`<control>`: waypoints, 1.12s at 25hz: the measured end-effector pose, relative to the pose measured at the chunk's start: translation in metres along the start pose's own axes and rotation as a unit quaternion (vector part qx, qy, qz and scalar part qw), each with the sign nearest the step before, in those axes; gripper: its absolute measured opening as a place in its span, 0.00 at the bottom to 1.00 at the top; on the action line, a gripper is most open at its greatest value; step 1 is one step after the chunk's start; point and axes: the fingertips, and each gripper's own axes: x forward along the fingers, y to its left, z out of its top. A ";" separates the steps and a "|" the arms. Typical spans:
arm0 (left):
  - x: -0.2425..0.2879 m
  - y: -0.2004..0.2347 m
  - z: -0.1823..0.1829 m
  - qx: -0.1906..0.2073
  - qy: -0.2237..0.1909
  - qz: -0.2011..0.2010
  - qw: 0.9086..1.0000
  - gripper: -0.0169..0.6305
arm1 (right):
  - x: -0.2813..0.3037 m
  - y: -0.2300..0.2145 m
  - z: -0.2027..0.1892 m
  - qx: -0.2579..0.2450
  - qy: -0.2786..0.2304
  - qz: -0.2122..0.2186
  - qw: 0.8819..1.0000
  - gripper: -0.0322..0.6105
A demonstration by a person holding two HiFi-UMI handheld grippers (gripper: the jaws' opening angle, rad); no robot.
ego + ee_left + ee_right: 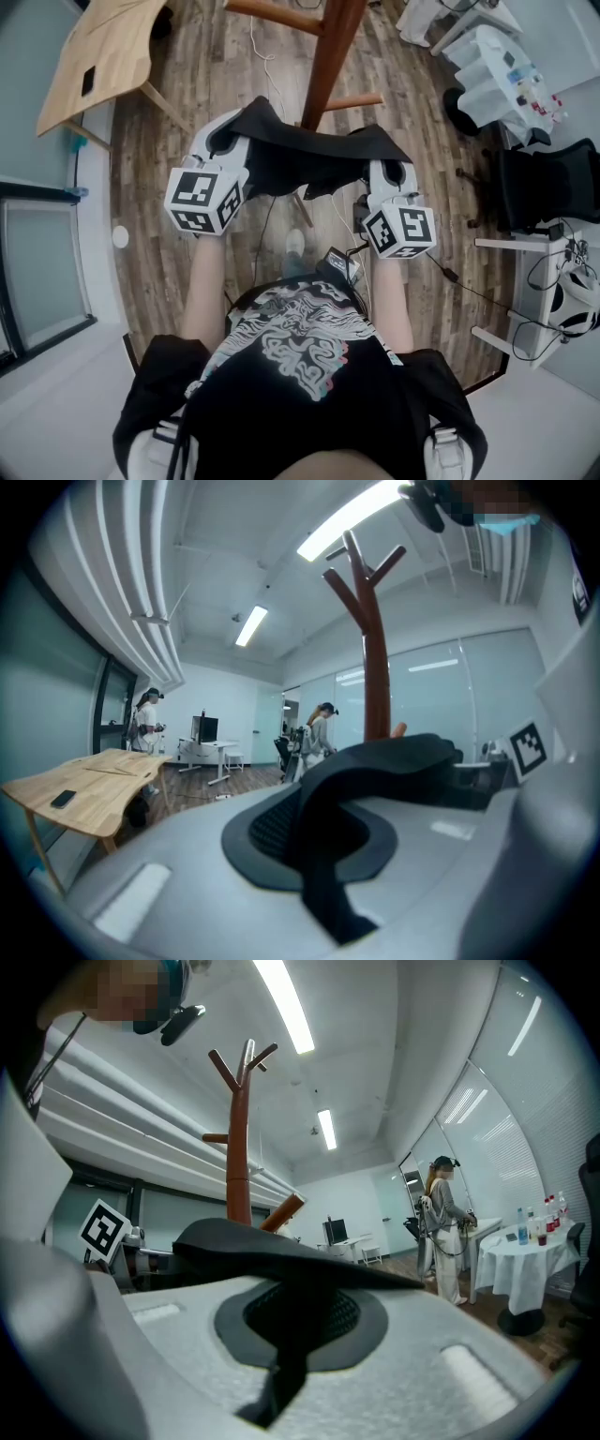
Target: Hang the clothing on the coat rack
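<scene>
Nearest in, the left gripper (227, 138) and right gripper (390, 171) are both held out level in front of the person, each clamped tight on a fold of the dark garment (305, 155), with fabric pinched flat between the pads in both gripper views. The garment is off the floor (187, 56), carried only by the two grips, and slung between them with some slack bunched up in the middle. Its long axis runs side to side across the person's front, one end at each gripper, broadside to the coat rack (330, 52) rather than pointing at it. The rack stands just beyond the far edge of the cloth, and a low peg (354, 101) pokes out close to it. Step in hand, as I read it: the carry-in is nearly done and the hanging is not yet begun. The forked prongs (242, 1061) sit well above gripper height – so the next move likely calls for a lift of both hands together, keeping the cloth spread, then draping a part over a prong before either grip lets go
</scene>
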 end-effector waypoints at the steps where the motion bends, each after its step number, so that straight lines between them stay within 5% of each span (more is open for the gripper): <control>1: 0.001 0.000 -0.001 0.001 0.002 0.000 1.000 0.04 | 0.001 -0.001 -0.002 0.001 0.002 0.000 1.000 0.05; 28: 0.053 0.004 -0.067 -0.027 0.073 -0.017 0.997 0.04 | 0.041 -0.016 -0.068 0.008 0.075 0.018 0.997 0.05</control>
